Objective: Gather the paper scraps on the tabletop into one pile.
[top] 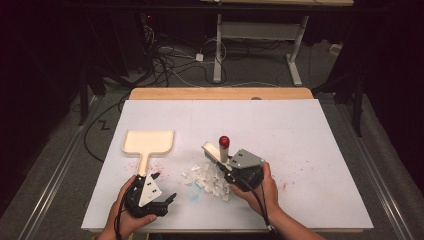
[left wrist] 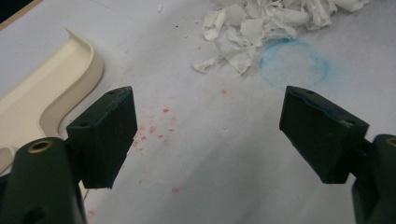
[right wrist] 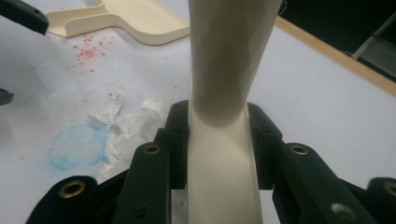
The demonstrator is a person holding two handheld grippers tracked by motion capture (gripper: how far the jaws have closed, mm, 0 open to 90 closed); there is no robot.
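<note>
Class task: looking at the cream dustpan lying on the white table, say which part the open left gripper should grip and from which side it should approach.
Grip the dustpan by its narrow handle, coming from the person's edge: the handle points toward the left gripper, whose jaws stand wide open, and it looks slim enough to fit between them, unlike the broad tray.

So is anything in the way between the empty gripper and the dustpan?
Nothing visible. The left gripper is open, and the dustpan handle lies just ahead of it on bare table. The paper scraps sit off to the side, by the brush held in the right gripper.
</note>
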